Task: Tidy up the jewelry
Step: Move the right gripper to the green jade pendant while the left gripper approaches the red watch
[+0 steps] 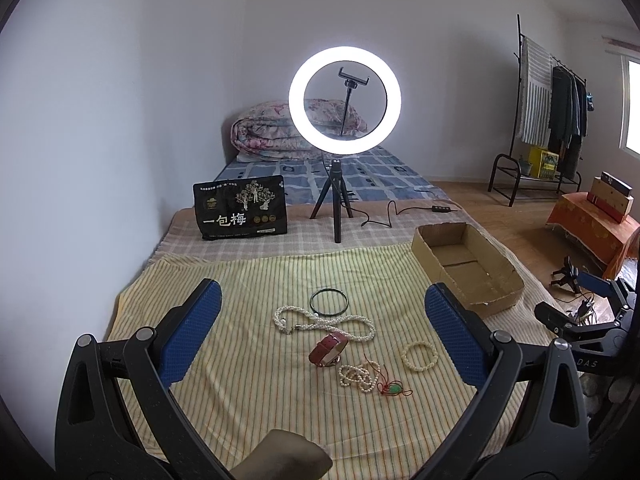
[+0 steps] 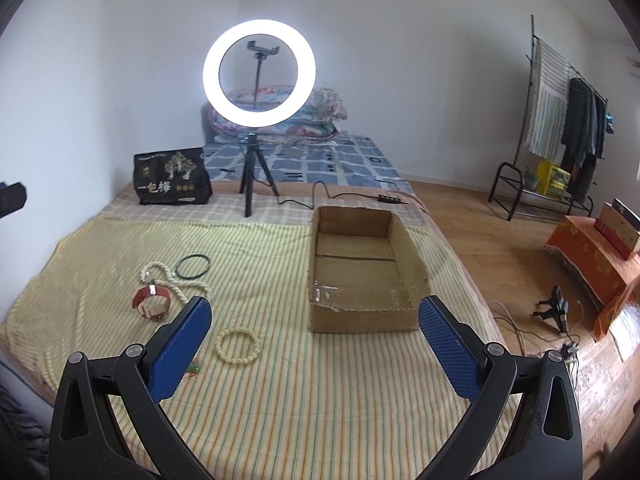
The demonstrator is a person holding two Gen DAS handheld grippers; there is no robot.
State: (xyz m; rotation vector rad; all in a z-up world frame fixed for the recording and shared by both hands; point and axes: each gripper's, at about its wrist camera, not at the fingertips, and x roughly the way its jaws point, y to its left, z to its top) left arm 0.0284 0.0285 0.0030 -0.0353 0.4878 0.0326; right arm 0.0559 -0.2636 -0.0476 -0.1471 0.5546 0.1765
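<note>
Jewelry lies on a yellow striped cloth (image 1: 240, 360): a dark green bangle (image 1: 329, 302), a long pearl necklace (image 1: 324, 322), a red watch (image 1: 328, 349), a cream bead bracelet (image 1: 419, 355), a small bead strand (image 1: 357, 376) and a red cord with a green pendant (image 1: 394, 388). My left gripper (image 1: 320, 320) is open and empty above them. My right gripper (image 2: 314, 326) is open and empty, in front of an empty cardboard box (image 2: 360, 268). The bracelet (image 2: 238, 346), watch (image 2: 152, 300), necklace (image 2: 176, 282) and bangle (image 2: 193, 266) lie to its left.
A ring light on a tripod (image 1: 344, 96) stands behind the cloth, with its cable (image 1: 396, 212) running right. A black snack bag (image 1: 242, 206) leans at back left. The wall is on the left, the bed edge and wooden floor (image 2: 500, 248) on the right.
</note>
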